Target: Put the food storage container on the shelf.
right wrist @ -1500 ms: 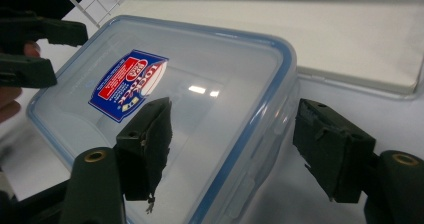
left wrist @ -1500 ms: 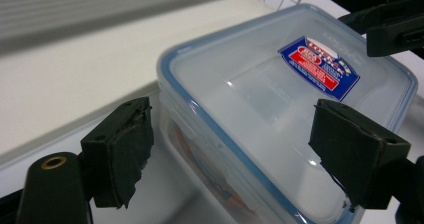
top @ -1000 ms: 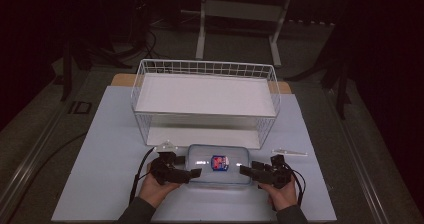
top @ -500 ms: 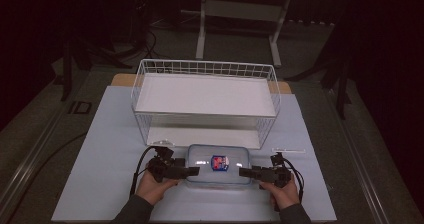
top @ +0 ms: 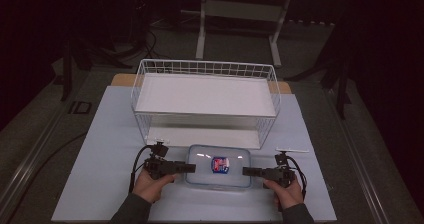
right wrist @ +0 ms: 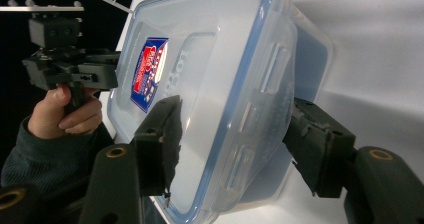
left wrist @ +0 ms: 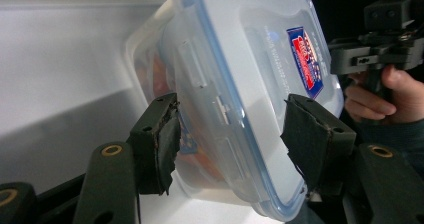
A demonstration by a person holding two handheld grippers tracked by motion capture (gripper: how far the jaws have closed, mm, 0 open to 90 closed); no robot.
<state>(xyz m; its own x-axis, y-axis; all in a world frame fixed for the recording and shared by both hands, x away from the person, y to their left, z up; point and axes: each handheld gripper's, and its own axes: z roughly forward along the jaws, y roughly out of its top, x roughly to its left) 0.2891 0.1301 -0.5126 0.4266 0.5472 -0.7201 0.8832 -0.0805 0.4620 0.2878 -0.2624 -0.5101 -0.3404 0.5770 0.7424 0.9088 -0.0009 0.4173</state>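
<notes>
Clear plastic food container point(top: 218, 165) with a blue-rimmed lid and a red-blue label point(top: 218, 164) sits flat on the white counter point(top: 100, 149), near edge centre, just in front of the white wire basket point(top: 205, 101) that stands further back. Left tool point(top: 186, 168) comes in from the left, held level in the person's left hand point(top: 150, 185), tips at the container's left short end. Right tool point(top: 248, 171) comes in from the right in the right hand point(top: 286, 193), tips at the right short end. Left gripper view: container point(left wrist: 240, 84) end sits between the two black jaws, one padded finger point(left wrist: 162, 139) under the base side, the other over the lid; jaws have just been closing, the pads are at or nearly at the plastic, and a firm pinch cannot be told. The other hand point(left wrist: 385, 96) and its tool show beyond the far end. Right gripper view: same layout, container point(right wrist: 210, 84) end between the jaws, one finger point(right wrist: 160, 139) lying over the lid, the other beside the base wall; these jaws have also just been closing, a small gap seems left on the base side, so contact is unsure. Lid is on, side latches look folded down. Orange contents show faintly through the wall in the left gripper view. A thin white strip point(top: 292, 150) lies on the counter right of the basket.
</notes>
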